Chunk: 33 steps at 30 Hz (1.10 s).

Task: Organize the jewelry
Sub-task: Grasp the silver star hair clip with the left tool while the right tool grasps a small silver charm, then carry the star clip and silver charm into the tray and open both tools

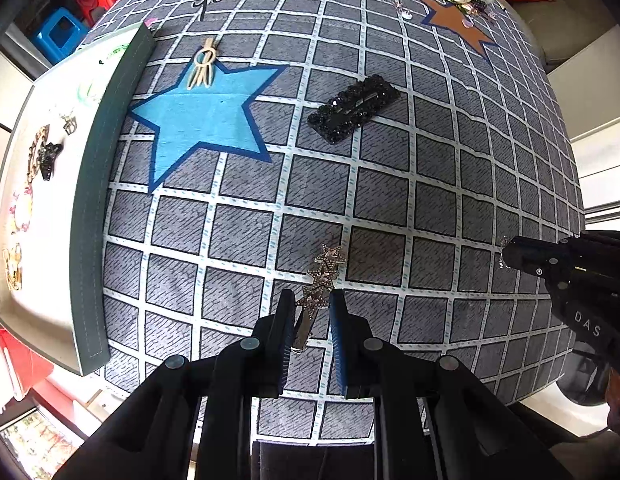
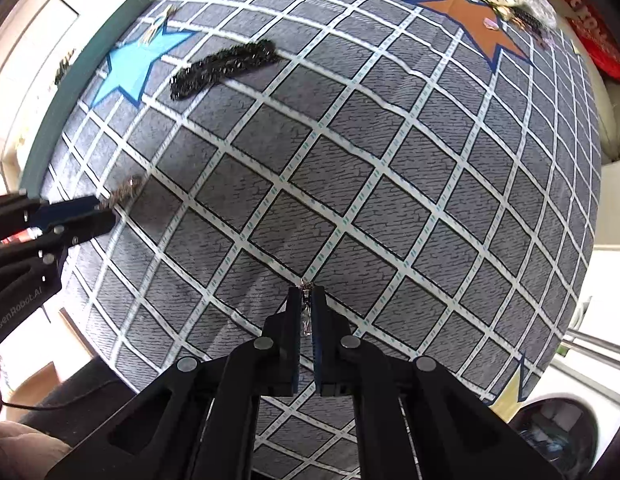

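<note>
Matt woven checked tablecloth [image 1: 390, 200], glittery beaded black hair clip [image 1: 355, 108] (glossy facets), rhinestone-studded metal star clip [image 1: 324, 276]

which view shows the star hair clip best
The left wrist view: the star hair clip lies sharp between the left gripper's fingers. The right wrist view shows it only as a small blur at the left edge.
</note>
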Available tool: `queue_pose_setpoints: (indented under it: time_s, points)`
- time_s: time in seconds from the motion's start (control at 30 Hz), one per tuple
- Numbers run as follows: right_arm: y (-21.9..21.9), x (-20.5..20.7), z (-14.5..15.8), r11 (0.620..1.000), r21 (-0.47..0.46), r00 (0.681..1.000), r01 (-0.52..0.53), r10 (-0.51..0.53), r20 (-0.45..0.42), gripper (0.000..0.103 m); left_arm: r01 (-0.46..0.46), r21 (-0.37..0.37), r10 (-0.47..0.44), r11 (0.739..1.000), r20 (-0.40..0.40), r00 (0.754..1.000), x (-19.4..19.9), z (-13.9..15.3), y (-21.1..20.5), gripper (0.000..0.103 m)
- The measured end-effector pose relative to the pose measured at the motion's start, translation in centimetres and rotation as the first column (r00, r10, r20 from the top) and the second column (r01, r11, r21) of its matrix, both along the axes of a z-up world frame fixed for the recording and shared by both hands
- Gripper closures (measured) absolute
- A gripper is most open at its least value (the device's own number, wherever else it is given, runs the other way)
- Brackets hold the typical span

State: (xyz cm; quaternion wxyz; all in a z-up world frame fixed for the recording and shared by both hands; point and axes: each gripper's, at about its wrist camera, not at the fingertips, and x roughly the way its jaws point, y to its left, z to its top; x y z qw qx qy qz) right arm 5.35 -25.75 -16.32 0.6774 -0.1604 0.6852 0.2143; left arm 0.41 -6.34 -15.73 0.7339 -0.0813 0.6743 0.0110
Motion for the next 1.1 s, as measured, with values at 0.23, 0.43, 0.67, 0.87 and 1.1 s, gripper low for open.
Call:
queue_pose_setpoints:
  time_s: [0.23, 0.43, 0.67, 0.87, 1.1]
  points:
    - [-1.6, 1.7, 3.2, 0.991, 0.114, 0.997, 0.075, -0.074, -0.012, 0.098, -0.042, 0.023, 0.040, 0.999, 0.066, 0.997, -0.5, 3.6, 1.9, 0.078]
    - [-2.1, 2.5, 5.8, 0.979, 0.177, 0.995, 0.096, -0.095, -0.012, 0.098, -0.086, 0.044, 0.080, 0.995, 0.125, 0.989, -1.9, 6.4, 3.5, 0.078]
    - [-1.6, 2.2, 7.3, 0.971, 0.216, 0.994, 0.104, -0.106, -0.002, 0.098, -0.119, 0.059, 0.108, 0.991, 0.162, 0.981, -3.2, 8.2, 5.6, 0.078]
    - [0.1, 2.9, 8.5, 0.964, 0.244, 0.993, 0.110, -0.118, 0.021, 0.098, -0.140, 0.064, 0.127, 0.988, 0.177, 0.976, -3.2, 8.7, 7.9, 0.078]
    - [4.5, 3.0, 9.3, 0.962, 0.258, 0.994, 0.092, -0.106, 0.041, 0.098, -0.150, 0.064, 0.135, 0.987, 0.190, 0.972, -3.5, 8.7, 12.5, 0.078]
